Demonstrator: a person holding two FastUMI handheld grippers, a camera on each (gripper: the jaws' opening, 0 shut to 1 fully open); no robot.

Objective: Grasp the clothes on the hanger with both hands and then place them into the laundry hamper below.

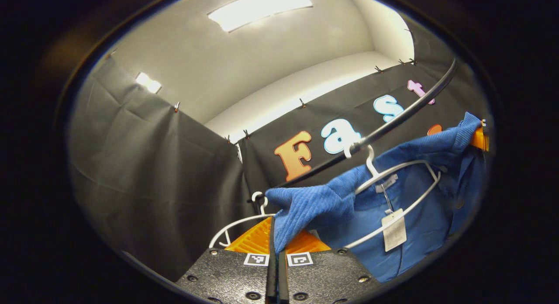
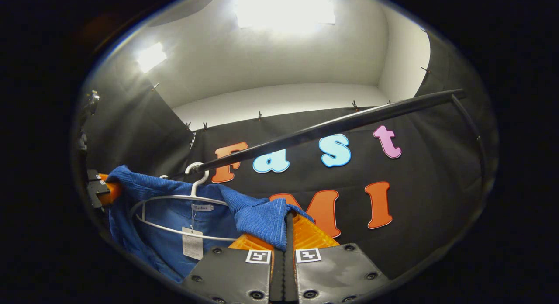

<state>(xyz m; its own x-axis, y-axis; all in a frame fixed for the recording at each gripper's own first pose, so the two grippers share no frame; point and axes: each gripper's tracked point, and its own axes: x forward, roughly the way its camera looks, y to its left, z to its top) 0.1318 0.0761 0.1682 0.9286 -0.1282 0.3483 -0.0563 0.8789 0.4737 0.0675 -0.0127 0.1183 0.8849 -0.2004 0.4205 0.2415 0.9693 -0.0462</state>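
A blue ribbed garment (image 1: 406,216) hangs around a white wire hanger (image 1: 393,175) on a dark rail (image 1: 393,122). A paper tag (image 1: 394,229) dangles at its collar. My left gripper (image 1: 275,234) is shut on one shoulder of the garment, pulling the fabric out to the side. In the right gripper view the same garment (image 2: 174,216) hangs on its hanger (image 2: 174,198) at lower left, and my right gripper (image 2: 288,225) is shut on the other shoulder (image 2: 262,219). Each view shows the other gripper at the far end of the stretched cloth (image 1: 480,138) (image 2: 102,188).
A second white hanger (image 1: 238,225) with nothing on it hangs on the rail just behind my left gripper. The rail (image 2: 332,127) runs on to the right and bends down at its end. Black cloth walls close in behind and at the sides.
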